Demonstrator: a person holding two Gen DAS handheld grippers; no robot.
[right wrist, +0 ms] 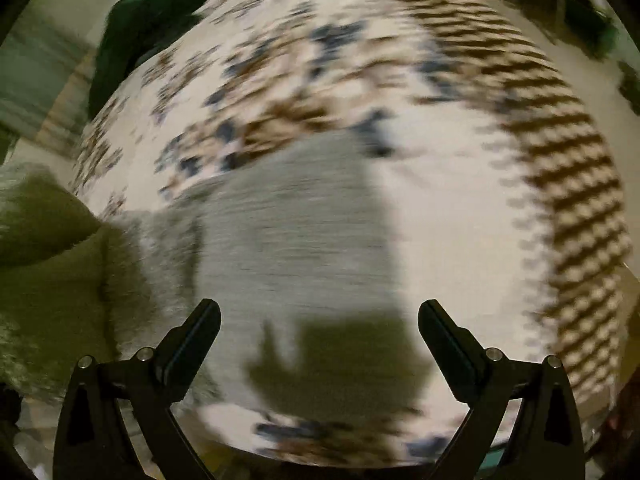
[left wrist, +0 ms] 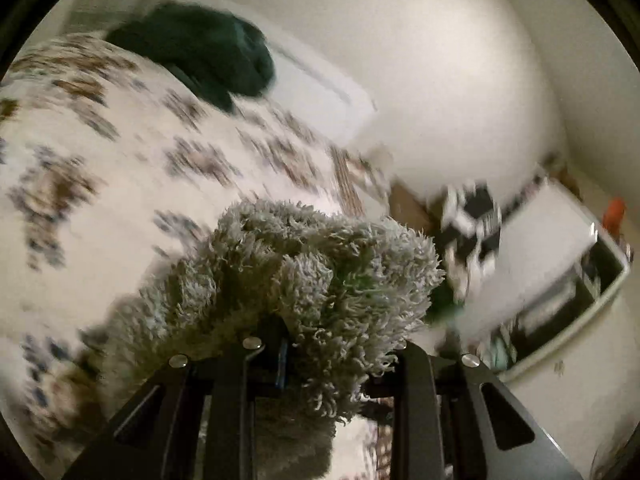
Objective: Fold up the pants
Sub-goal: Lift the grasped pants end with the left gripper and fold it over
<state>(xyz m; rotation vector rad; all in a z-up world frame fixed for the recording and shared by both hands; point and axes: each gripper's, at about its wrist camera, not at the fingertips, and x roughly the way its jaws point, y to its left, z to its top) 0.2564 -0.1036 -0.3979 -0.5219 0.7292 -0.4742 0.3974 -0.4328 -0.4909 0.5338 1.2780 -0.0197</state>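
The pants are fluffy grey-green fleece. In the left wrist view my left gripper [left wrist: 320, 344] is shut on a bunched fold of the pants [left wrist: 304, 264], held up above the patterned bedspread [left wrist: 120, 152]. In the right wrist view the pants [right wrist: 288, 232] lie spread flat on the bedspread [right wrist: 460, 220], with a raised fold at the left edge [right wrist: 44, 240]. My right gripper [right wrist: 320, 332] is open and empty, hovering just above the flat part. Both views are motion-blurred.
A dark green garment [left wrist: 200, 52] lies at the far end of the bed, also seen in the right wrist view [right wrist: 148, 12]. A white wall and a white shelf unit [left wrist: 560, 264] with clutter stand to the right of the bed.
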